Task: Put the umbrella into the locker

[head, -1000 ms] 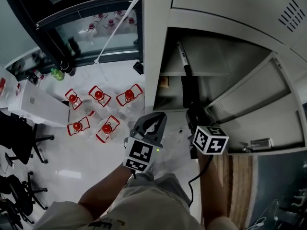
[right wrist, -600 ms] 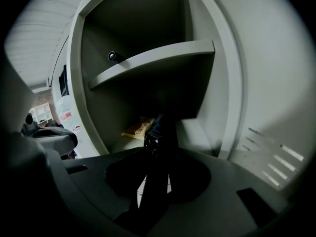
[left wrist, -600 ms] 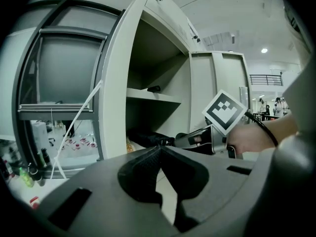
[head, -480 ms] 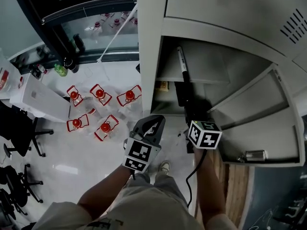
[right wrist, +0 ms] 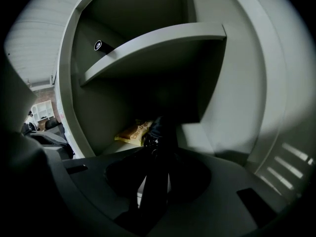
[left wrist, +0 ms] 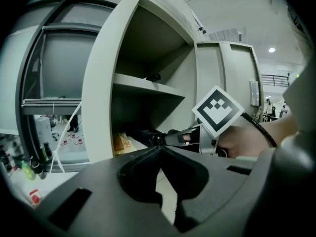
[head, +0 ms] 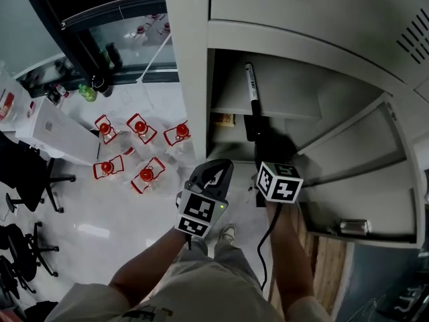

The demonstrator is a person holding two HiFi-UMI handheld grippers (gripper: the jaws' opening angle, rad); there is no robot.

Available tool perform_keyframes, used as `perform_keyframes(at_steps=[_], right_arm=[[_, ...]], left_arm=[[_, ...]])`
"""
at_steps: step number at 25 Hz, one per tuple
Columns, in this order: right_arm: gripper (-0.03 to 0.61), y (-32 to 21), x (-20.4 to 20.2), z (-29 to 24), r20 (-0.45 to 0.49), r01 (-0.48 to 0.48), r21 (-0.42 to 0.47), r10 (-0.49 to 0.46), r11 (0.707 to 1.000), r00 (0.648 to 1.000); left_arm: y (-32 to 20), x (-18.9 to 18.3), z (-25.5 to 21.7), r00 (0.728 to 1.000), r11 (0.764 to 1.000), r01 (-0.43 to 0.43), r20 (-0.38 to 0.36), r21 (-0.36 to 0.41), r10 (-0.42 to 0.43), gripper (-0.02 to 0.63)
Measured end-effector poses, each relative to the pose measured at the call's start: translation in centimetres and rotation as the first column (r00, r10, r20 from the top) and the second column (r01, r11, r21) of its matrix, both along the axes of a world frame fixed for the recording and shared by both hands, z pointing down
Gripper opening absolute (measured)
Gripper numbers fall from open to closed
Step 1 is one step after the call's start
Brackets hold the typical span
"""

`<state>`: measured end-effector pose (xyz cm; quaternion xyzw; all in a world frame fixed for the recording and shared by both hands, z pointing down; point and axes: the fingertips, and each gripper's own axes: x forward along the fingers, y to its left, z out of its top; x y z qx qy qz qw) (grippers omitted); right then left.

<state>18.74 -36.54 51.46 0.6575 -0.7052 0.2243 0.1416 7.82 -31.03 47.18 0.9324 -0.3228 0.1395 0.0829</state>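
- Two hand-held grippers meet at an open grey locker [head: 191, 79]. We see the right gripper [head: 265, 154] at the mouth of the lower compartment. The left gripper [head: 216, 169] is just beside it to the left, outside the cabinet and over the white floor.
- The right gripper's jaws are clamped on a black folded umbrella [head: 259, 130]. It runs forward from between them into the lower compartment, under the shelf [head: 231, 104].
- In the right gripper view, the umbrella [right wrist: 156, 181] is the dark strip down the middle of the jaws, and its far end is lost in shadow.
- The left gripper's jaws are pressed together at their tips [left wrist: 158, 149], with nothing between them.
- From the left gripper view we look past those tips to the right gripper, with the person's hand [left wrist: 247, 139] behind its marker cube.
- Ahead of the right gripper and left of the umbrella, a yellow snack packet [right wrist: 132, 130] lies on the compartment floor.
- Above and ahead of the right gripper, a dark rod-like item with a pale band [head: 250, 82] lies on the shelf. We cannot tell what it is.
- To the right of the right gripper, the locker door [head: 362, 180] stands swung open.
- Well to the left of the left gripper, several red-and-white objects [head: 139, 127] stand grouped on the floor.
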Motion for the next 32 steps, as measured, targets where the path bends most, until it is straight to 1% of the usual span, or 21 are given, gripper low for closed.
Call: perform_keyframes(at_steps=[12,19,21,25,28,32], right_arm=[[0.109,-0.8,0.3,1.0,-0.021,0.018,0.003,-0.017,1.0,1.0],[0.115,-1.8,0.6,1.2,-0.024,0.021,0.019,-0.021,1.0,0.999],[0.123,-1.9,0.8,1.2,-0.033,0.017,0.024,-0.016,1.0,0.999],[0.16,-1.5,1.0,0.8,-0.061,0.007,0.05,-0.003,0.999,0.998],[0.164,-0.9,0.6,0.8,-0.083,0.007,0.065,-0.002,0.998,0.997],[0.178,0.6,1.2,0.4,-0.112,-0.039,0.083,0.048,0.996,0.993]], left_arm=[[-0.8,0.2,1.6,0.999,0.999,0.035,0.033,-0.027,-0.034,0.008],[-0.8,0.4,1.9,0.999,0.999,0.038,0.032,-0.035,-0.037,0.008],[-0.7,0.4,1.9,0.999,0.999,0.035,0.03,-0.036,-0.034,0.008],[-0.5,0.3,1.9,0.999,0.999,0.033,0.03,-0.036,-0.032,0.008],[-0.4,0.1,2.0,0.999,0.999,0.034,0.029,-0.037,-0.033,0.008],[-0.2,0.0,1.9,0.999,0.999,0.033,0.027,-0.035,-0.032,0.008]])
